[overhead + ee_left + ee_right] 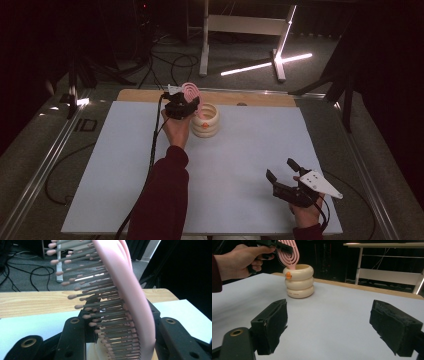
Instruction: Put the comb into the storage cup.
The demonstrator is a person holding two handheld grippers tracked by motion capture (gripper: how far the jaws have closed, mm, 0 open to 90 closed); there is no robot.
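At far counter edge, my left hand-held gripper is clenched on a pink brush, pads pressing it from both sides; in the left gripper view the bristles stick out to the left and the pink back curves up between the jaws. No earlier look to compare, so I note only the grip as it stands.

Brush sits tilted over the cream holder, a stack of three rings with an orange dot on the top ring. Its lower end dips at the holder's mouth; whether it touches the rim I cannot tell. Long axis runs up and away from the mouth, leaning toward my left hand.

Key relation: holder lies just below and beside the left gripper, toward the counter's middle. Judgement: next move is a short drop or a lift along that axis.

Right hand-held gripper is released, jaws wide, nothing between them, near my edge of the counter and well apart from the holder. Left is far nearer.

Room: wooden strip just behind the holder; wide bare white sheet in front.
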